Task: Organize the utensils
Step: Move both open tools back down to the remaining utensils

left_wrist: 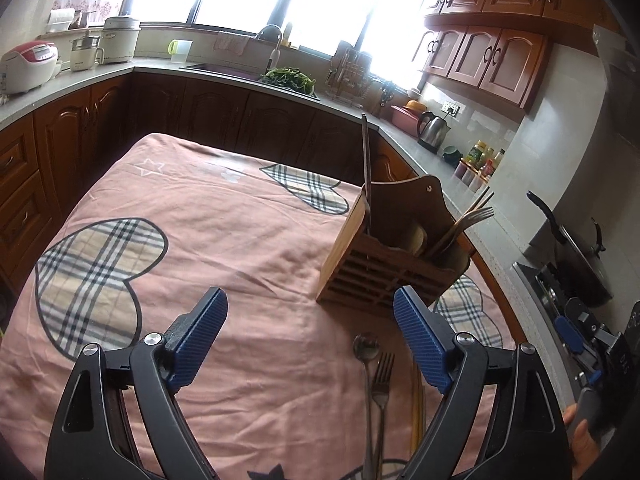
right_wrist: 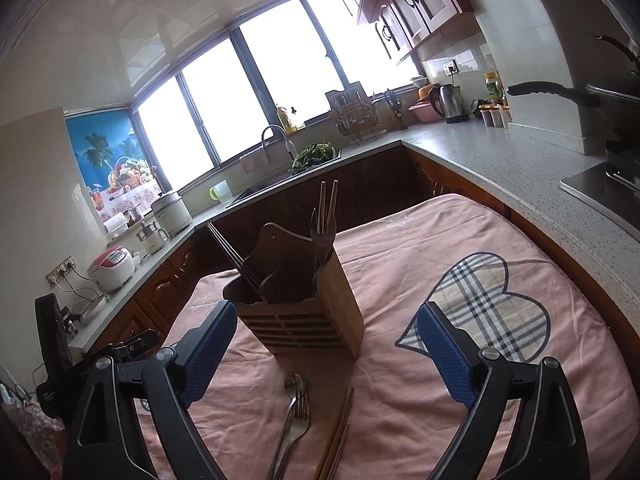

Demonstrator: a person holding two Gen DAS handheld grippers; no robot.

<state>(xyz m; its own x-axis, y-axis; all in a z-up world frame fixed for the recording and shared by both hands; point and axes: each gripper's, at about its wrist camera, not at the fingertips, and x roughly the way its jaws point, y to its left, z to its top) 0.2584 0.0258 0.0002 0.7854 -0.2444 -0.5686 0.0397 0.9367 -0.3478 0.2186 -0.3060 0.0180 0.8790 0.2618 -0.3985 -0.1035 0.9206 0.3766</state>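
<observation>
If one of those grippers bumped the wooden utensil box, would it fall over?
Probably not easily. The wooden utensil holder is fairly tall but stands on a wide flat base. The wrinkled pink cloth beneath might bunch and slide with it. The long chopsticks leaning out of its top would likely rattle or shift first.

Just ahead of the right gripper (right_wrist: 322, 334) lie one spoon (right_wrist: 294, 385), one fork (right_wrist: 301, 412) and two chopsticks (right_wrist: 340, 428). Further ahead stands one wooden holder (right_wrist: 304, 320), with one fork (right_wrist: 322, 226) and two light chopsticks (right_wrist: 329, 200) rising from it. Its other end holds dark chopsticks (right_wrist: 232, 252), whose number I cannot tell.
</observation>
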